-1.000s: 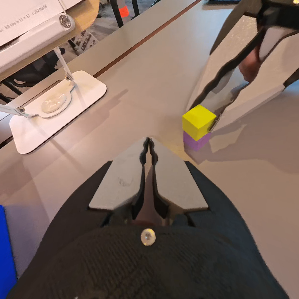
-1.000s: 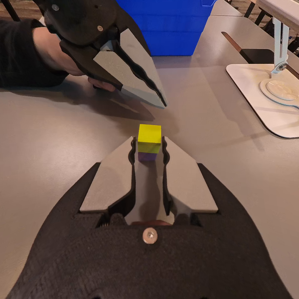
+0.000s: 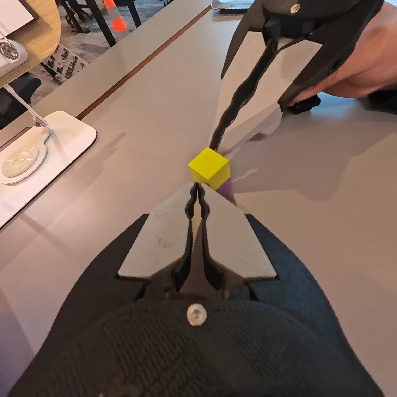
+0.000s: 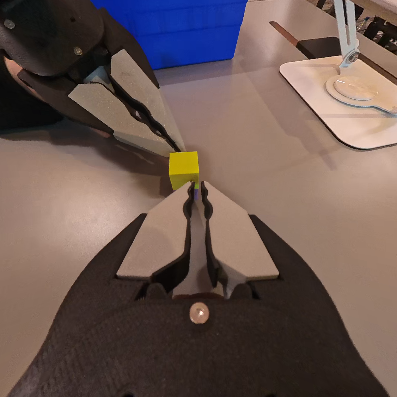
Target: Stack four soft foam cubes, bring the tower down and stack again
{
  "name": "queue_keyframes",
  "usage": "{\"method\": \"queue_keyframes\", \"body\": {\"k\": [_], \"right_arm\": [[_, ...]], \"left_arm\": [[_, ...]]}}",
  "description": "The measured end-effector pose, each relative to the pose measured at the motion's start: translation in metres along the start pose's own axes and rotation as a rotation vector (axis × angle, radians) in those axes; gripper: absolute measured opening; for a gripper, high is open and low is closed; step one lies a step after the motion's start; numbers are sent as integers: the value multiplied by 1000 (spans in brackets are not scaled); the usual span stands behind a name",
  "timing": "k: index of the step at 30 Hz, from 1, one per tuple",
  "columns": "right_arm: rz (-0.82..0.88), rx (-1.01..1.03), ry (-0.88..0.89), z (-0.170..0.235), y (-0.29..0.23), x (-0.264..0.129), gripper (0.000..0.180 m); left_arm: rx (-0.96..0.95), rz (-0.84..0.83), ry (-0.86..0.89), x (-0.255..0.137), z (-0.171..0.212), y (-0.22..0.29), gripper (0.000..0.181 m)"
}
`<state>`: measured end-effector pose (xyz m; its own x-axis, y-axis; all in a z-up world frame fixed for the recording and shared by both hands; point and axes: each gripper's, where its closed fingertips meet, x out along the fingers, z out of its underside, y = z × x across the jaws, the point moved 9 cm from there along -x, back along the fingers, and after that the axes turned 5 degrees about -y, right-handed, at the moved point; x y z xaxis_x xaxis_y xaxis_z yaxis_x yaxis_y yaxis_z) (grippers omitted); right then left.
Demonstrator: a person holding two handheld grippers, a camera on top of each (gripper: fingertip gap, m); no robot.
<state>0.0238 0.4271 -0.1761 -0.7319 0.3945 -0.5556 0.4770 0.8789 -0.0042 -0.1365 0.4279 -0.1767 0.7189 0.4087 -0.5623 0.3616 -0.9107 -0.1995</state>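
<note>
Two foam cubes make a little tower on the grey table [image 3: 300,225]: a yellow cube [image 3: 209,164] sits on top of a purple cube [image 3: 225,189]. The tower stands right at the tips of both grippers. The left gripper [image 3: 197,184] is pinched closed with nothing in it, and its tips are just beside the yellow cube. The right gripper [image 4: 196,183] is almost closed, with only a thin gap, and it holds nothing. Its tips point at the tower from the other side. Past the left gripper sits a blue bin [image 4: 182,32]. Off to the right gripper's right is a white stand base [image 4: 322,111].
</note>
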Motion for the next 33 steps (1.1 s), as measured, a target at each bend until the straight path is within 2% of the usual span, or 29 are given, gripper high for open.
{"method": "queue_keyframes", "body": {"k": [13,19,23,25,28,30,31,33], "right_arm": [[-2,-4,-20,0,-1,3,9],[12,34,36,-1,3,-4,11],[38,88,109,-1,10,-12,15],[57,108,163,-1,11,-18,17],[51,145,238,1,13,-28,17],[32,180,267,2,16,-32,18],[23,197,277,2,18,-33,19],[11,225,285,3,21,-34,21]], "left_arm": [[-23,3,-6,-3,1,-2,0],[-49,-32,2,-10,0,-11,0],[-76,-59,18,-25,-5,-17,15],[-131,-56,75,-47,-10,-20,29],[-170,-107,171,-108,-19,-35,47],[-196,-210,220,-160,-20,-58,44],[-223,-259,226,-185,-17,-72,35],[-295,-366,194,-227,-1,-107,30]]}}
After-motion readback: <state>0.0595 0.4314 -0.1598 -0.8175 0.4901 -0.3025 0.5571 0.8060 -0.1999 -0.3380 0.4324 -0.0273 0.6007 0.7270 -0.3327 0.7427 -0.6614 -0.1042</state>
